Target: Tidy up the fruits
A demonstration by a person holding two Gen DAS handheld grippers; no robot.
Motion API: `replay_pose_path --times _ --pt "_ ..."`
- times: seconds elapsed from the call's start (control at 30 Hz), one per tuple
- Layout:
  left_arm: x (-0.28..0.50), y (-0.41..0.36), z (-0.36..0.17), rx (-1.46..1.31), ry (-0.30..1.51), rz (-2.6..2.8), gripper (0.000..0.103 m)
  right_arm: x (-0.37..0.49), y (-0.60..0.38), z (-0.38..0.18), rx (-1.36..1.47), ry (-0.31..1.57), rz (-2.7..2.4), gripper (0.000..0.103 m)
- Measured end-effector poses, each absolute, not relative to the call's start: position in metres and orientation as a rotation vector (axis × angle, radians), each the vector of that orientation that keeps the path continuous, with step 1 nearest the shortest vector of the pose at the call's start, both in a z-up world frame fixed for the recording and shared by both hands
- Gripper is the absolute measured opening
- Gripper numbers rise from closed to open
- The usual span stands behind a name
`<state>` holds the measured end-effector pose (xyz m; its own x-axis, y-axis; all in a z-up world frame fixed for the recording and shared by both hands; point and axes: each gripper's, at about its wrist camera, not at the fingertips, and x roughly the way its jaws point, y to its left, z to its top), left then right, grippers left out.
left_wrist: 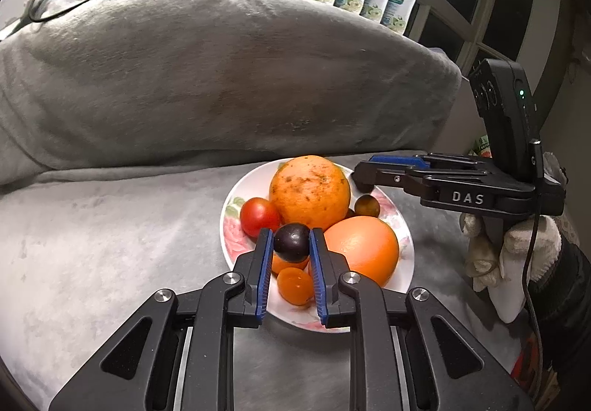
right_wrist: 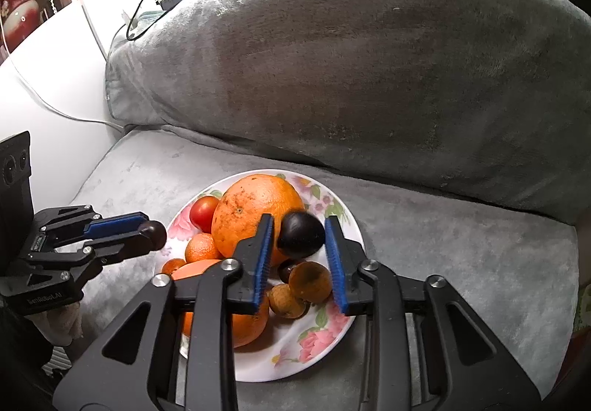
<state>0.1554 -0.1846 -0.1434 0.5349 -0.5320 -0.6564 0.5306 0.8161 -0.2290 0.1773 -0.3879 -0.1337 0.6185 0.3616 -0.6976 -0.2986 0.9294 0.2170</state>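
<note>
Two small dark plums: one (left_wrist: pixel 291 243) clenched between the left claw (left_wrist: pixel 291 244) pads, one (right_wrist: pixel 301 235) loose inside the released right claw (right_wrist: pixel 299 237) above the plate (right_wrist: pixel 295 355); smooth, soft-skinned, so grip lightly across the middle.

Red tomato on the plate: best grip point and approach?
Grip the red tomato across its round middle, coming from above on the plate's open rim side. The big orange crowds its other side, so one finger must slip into that gap.

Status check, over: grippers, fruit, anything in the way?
Left gripper shut on plum. Right gripper open, second plum loose between fingers above plate. Oranges crowd plate.
</note>
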Motion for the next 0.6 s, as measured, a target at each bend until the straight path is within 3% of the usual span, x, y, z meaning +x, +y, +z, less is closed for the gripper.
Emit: replay_pose_path --times 0.03,0.07,0.1,0.17,0.27,0.5,0.6 --pt "0.155 -0.185 -0.144 0.000 0.781 -0.634 0.019 0.176 -0.388 -0.133 0.084 0.814 0.379 0.051" --pt "0.156 -0.187 -0.144 0.003 0.781 -0.637 0.019 0.175 -0.388 -0.131 0.084 0.806 0.377 0.055" --pt "0.156 -0.188 -0.144 0.005 0.781 -0.639 0.021 0.174 -0.388 -0.130 0.085 0.798 0.379 0.057" --pt "0.156 -0.189 -0.144 0.008 0.778 -0.641 0.037 0.172 -0.387 -0.128 0.081 0.793 0.385 0.057" --pt "0.156 -0.190 -0.142 0.013 0.764 -0.642 0.049 0.171 -0.384 -0.126 0.071 0.785 0.385 0.067" --pt "0.152 -0.189 -0.142 0.025 0.758 -0.636 0.068 0.167 -0.383 -0.124 0.064 0.769 0.370 0.082" --pt "0.151 -0.189 -0.141 0.033 0.767 -0.615 0.075 0.165 -0.381 -0.122 0.057 0.764 0.358 0.082"
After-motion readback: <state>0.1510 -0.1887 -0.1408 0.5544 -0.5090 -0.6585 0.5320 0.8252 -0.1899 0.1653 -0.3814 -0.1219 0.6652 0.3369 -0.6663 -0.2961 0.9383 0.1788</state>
